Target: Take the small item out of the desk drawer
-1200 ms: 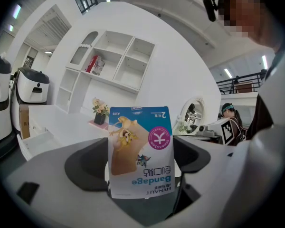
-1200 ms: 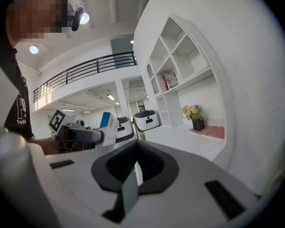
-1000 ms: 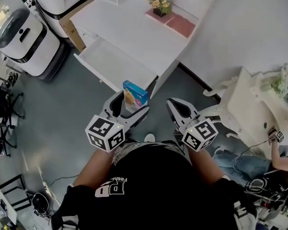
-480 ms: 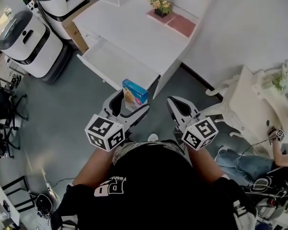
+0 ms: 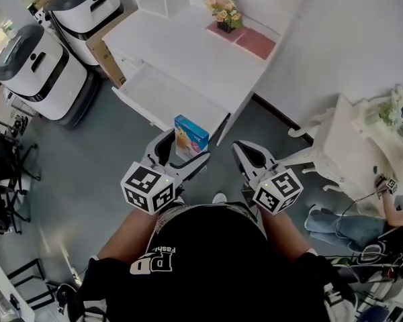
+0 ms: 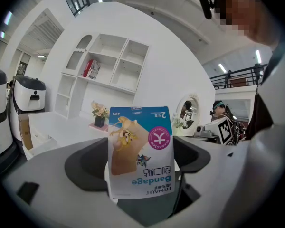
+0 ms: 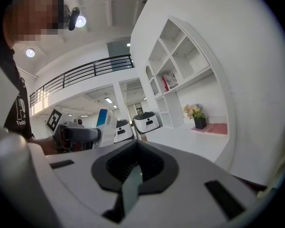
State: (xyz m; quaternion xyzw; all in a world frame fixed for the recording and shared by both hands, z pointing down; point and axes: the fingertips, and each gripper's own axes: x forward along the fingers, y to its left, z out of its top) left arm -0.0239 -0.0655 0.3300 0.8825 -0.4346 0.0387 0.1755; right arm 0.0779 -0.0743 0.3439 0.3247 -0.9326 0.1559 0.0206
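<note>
Clamped in the left gripper [image 5: 180, 157]: a small blue-and-white bandage box [image 6: 140, 151], pinched at its lower end between both jaws. Stands free above them, broad printed face toward the gripper's own camera, lettering upside down from there. Already out of the open desk drawer [image 5: 162, 94]. Hangs in the air just in front of the drawer's front edge, over the grey floor [image 5: 87, 173] and touching neither. No other small item visible on the pale drawer bottom from the head view.

Beside it, closed on nothing: the right gripper [image 5: 247, 154], jaws pressed together, level with the left one and apart from the box. Beyond, the white desk [image 5: 188, 42] with a pot of flowers [image 5: 221, 5] and a pink mat [image 5: 254, 41] near the wall.

Looks to be thin printed card, so probably very light. Likely stiff along its folded edges and easy to dent across the wide faces. Glossy, too, hence apt to slide in a slack pinch. Seems gripped across its width, on the narrow sides, which is judged the sound place to hold it. Calls for modest pressure only, enough to stop slipping without crushing. With the hold so low on the box, may tilt or lever if swung quickly.
</note>
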